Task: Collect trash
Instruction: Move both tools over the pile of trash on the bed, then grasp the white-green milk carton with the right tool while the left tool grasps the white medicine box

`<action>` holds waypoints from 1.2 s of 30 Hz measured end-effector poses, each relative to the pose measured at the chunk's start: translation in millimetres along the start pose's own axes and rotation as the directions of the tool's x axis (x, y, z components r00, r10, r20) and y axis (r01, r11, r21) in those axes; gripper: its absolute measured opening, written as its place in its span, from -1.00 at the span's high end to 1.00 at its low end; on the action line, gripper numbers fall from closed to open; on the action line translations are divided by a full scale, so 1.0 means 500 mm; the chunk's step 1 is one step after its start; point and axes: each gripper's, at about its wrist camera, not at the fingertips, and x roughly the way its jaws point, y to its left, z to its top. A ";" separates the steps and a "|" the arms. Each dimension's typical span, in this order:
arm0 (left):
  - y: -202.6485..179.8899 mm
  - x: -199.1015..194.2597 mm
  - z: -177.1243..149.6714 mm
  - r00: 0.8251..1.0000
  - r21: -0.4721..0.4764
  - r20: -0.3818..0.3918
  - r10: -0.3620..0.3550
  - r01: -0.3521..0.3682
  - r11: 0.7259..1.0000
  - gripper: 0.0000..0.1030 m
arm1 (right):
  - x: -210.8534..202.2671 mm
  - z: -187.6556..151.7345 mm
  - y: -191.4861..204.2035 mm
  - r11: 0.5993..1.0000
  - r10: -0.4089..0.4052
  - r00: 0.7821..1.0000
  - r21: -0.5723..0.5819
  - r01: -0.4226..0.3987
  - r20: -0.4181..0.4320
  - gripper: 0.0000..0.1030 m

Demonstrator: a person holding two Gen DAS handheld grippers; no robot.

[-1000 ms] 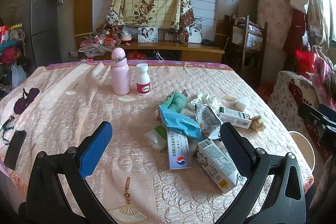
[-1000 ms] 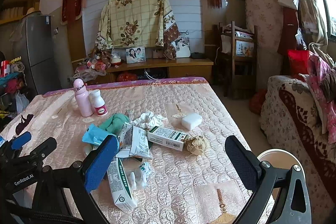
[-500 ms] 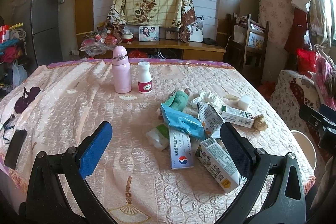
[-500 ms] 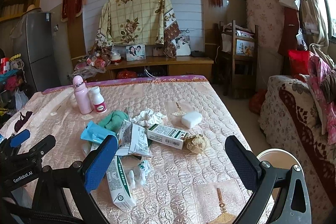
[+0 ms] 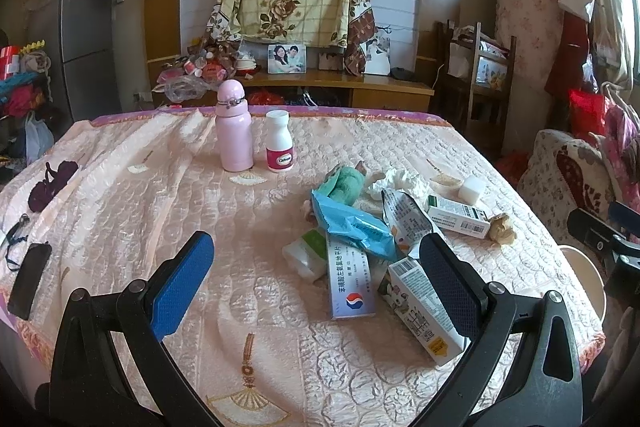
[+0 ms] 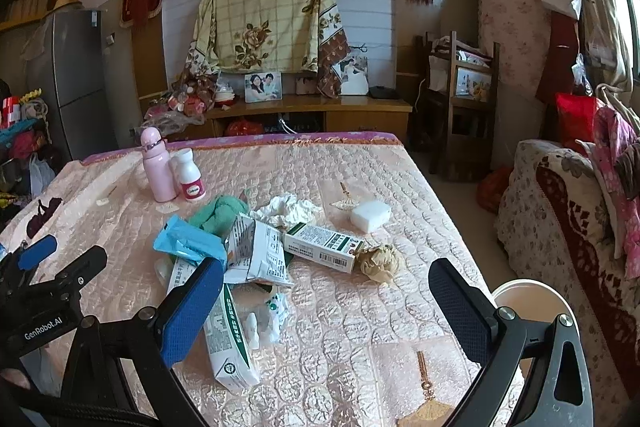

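Note:
A heap of trash lies on the pink quilted table: a blue wrapper point(image 5: 352, 227), a green cloth wad point(image 5: 346, 183), crumpled white tissue point(image 6: 288, 209), a green-and-white box point(image 6: 324, 247), a brown paper ball point(image 6: 380, 261), a torn carton point(image 6: 256, 253), a long medicine box point(image 5: 350, 279) and a milk carton point(image 5: 424, 311). My left gripper point(image 5: 316, 267) is open and empty, held above the table in front of the heap. My right gripper point(image 6: 326, 297) is open and empty, above the heap's near right side. A white bin point(image 6: 532, 303) stands off the table's right edge.
A pink bottle point(image 5: 234, 129) and a white pill bottle point(image 5: 280, 147) stand at the back of the table. A white foam block point(image 6: 370, 215) lies right of the heap. A black phone point(image 5: 30, 279) and dark cord lie at the left edge. A sofa point(image 6: 572, 211) stands to the right.
Both grippers have drifted slightly nearer the heap and stayed open. Nothing on the table has moved.

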 end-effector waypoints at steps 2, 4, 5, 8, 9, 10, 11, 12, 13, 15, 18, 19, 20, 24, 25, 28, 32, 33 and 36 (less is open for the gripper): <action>0.000 0.001 -0.001 1.000 0.002 -0.001 0.001 -0.001 1.000 -0.98 | 0.003 -0.002 0.002 1.000 0.000 1.000 -0.006 0.000 -0.007 -0.98; -0.002 0.003 -0.002 1.000 0.003 -0.004 0.002 -0.002 1.000 -0.98 | 0.007 -0.004 0.005 1.000 0.000 1.000 -0.008 0.000 -0.013 -0.98; -0.001 0.005 -0.003 1.000 0.004 -0.006 0.002 -0.002 1.000 -0.98 | 0.010 -0.004 0.007 1.000 -0.003 1.000 -0.010 0.003 -0.019 -0.98; -0.001 0.008 -0.005 1.000 0.003 -0.011 0.002 -0.002 1.000 -0.98 | 0.014 -0.005 0.010 1.000 -0.014 1.000 -0.016 0.014 -0.025 -0.98; -0.001 0.008 -0.005 1.000 0.003 -0.010 0.002 -0.002 1.000 -0.98 | 0.014 -0.005 0.010 1.000 -0.012 1.000 -0.015 0.012 -0.025 -0.98; -0.001 0.008 -0.005 1.000 0.004 -0.010 0.003 -0.003 1.000 -0.98 | 0.015 -0.005 0.010 1.000 -0.011 1.000 -0.012 0.011 -0.026 -0.98; -0.002 0.008 -0.005 1.000 0.004 -0.011 0.003 -0.003 1.000 -0.99 | 0.016 -0.005 0.010 1.000 -0.010 1.000 -0.011 0.010 -0.027 -0.98; 0.001 0.010 -0.006 1.000 0.005 -0.013 0.003 -0.003 1.000 -0.98 | 0.016 -0.006 0.010 1.000 -0.010 1.000 -0.011 0.010 -0.026 -0.98; -0.002 0.010 -0.005 1.000 0.006 -0.014 0.003 -0.003 1.000 -0.98 | 0.017 -0.006 0.010 1.000 -0.012 1.000 -0.013 0.011 -0.027 -0.98; -0.001 0.013 -0.007 1.000 0.007 -0.019 0.004 -0.004 1.000 -0.99 | 0.018 -0.006 0.009 1.000 -0.010 1.000 -0.013 0.010 -0.029 -0.98; -0.004 0.016 -0.009 1.000 0.007 -0.025 0.007 -0.007 1.000 -0.98 | 0.021 -0.008 0.008 1.000 -0.010 0.999 -0.013 0.009 -0.035 -0.98; -0.001 0.018 -0.010 1.000 0.006 -0.029 0.007 -0.007 1.000 -0.98 | 0.022 -0.008 0.009 1.000 -0.010 0.999 -0.015 0.010 -0.037 -0.98; -0.005 0.020 -0.009 0.999 0.006 -0.032 0.009 -0.009 1.000 -0.99 | 0.024 -0.009 0.009 1.000 -0.010 0.999 -0.016 0.010 -0.040 -0.98; -0.001 0.028 -0.014 0.999 -0.002 -0.048 0.012 -0.012 1.000 -0.99 | 0.029 -0.014 0.011 1.000 -0.012 0.999 -0.022 0.010 -0.052 -0.98; 0.001 0.031 -0.015 0.999 -0.003 -0.053 0.012 -0.013 1.000 -0.99 | 0.030 -0.014 0.011 1.000 -0.012 0.998 -0.023 0.011 -0.055 -0.98; 0.003 0.037 -0.018 0.998 -0.005 -0.063 0.015 -0.016 1.000 -0.98 | 0.036 -0.016 0.012 1.000 -0.015 0.998 -0.027 0.013 -0.065 -0.98; 0.005 0.041 -0.020 0.998 -0.006 -0.068 0.015 -0.016 1.000 -0.99 | 0.042 -0.019 0.017 0.999 -0.016 0.997 -0.031 0.014 -0.076 -0.98; 0.005 0.042 -0.020 0.997 -0.004 -0.070 0.017 -0.017 1.000 -0.99 | 0.045 -0.020 0.018 0.999 -0.016 0.997 -0.032 0.013 -0.079 -0.98; 0.011 0.047 -0.022 0.997 0.000 -0.080 0.018 -0.018 1.000 -0.98 | 0.056 -0.024 0.017 1.000 0.000 0.994 -0.031 -0.004 -0.111 -0.98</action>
